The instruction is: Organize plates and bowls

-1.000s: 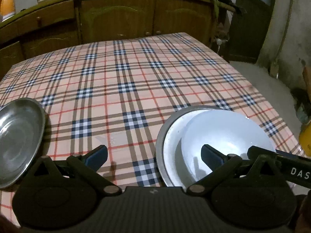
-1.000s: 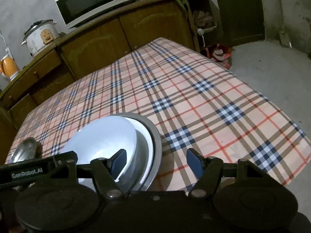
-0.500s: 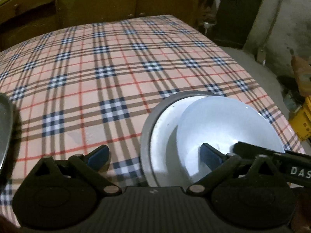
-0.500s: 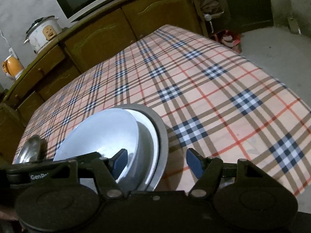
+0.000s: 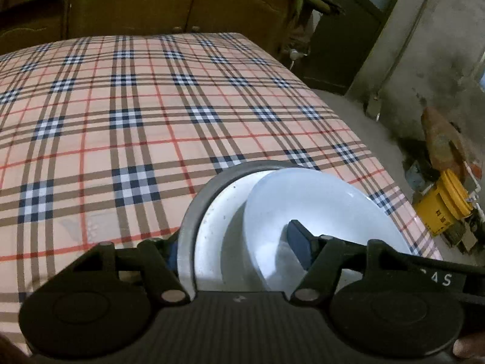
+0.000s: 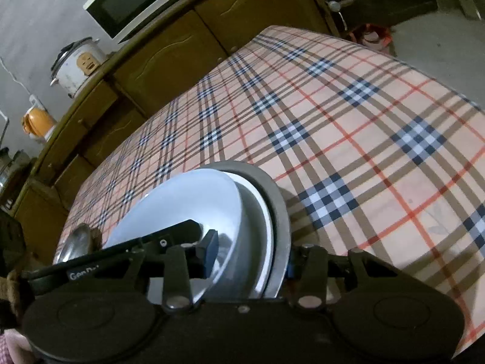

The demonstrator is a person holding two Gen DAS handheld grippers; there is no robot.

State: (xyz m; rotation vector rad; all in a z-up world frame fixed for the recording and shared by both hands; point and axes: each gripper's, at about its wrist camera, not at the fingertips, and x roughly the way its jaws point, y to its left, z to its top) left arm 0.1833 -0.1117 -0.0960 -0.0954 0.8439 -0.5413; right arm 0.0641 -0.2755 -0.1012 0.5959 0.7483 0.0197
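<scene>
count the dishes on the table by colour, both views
white dishes: 2, a tilted white bowl and a white plate under it
grey metal dishes: 2, a metal plate under the white ones, a metal bowl apart
total: 4

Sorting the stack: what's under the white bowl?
The white bowl sits in a white dish inside a grey metal plate. Anything beneath them is covered.

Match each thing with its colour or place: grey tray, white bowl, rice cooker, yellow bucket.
Things:
1. tray
2. bowl
3. rice cooker
4. bucket

Places:
A. on the wooden counter
B. on the floor beside the table
C. lying directly on the plaid cloth
D. tilted inside the white dish on the tray

Pairs: 1-C, 2-D, 3-A, 4-B
</scene>
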